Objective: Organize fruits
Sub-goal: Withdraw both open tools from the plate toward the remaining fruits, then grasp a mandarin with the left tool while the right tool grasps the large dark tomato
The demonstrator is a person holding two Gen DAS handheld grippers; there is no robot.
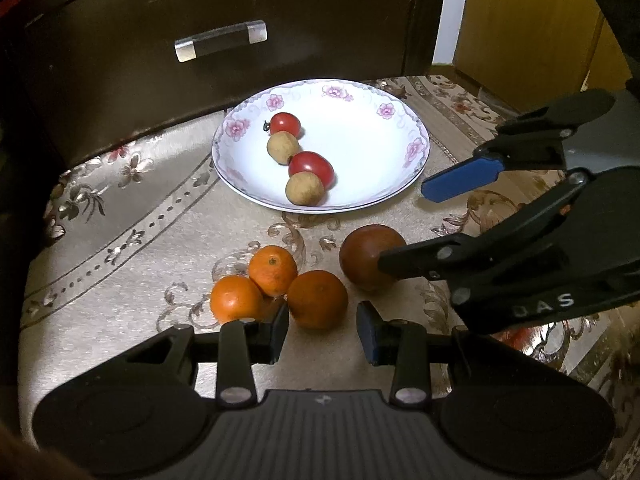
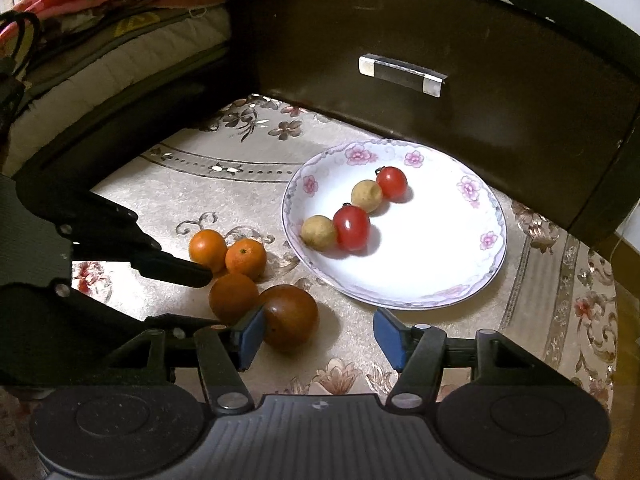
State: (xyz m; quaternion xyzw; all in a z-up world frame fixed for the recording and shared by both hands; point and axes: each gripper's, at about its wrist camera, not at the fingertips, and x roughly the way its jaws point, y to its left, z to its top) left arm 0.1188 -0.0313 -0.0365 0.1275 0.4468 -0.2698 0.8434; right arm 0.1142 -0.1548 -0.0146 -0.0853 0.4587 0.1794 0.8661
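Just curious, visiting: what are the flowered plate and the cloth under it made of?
Plate: seems glazed ceramic, glossy white with printed pink flowers and a thin dark rim line.
Cloth: looks like woven fabric with a satiny sheen, its floral pattern catching the light; fibre unclear.

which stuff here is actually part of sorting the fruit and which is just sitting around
Part of the job: plate, two cherry tomatoes, two longans, three oranges, dark brown fruit.
Just there: drawer handle, floral tablecloth, bedding.
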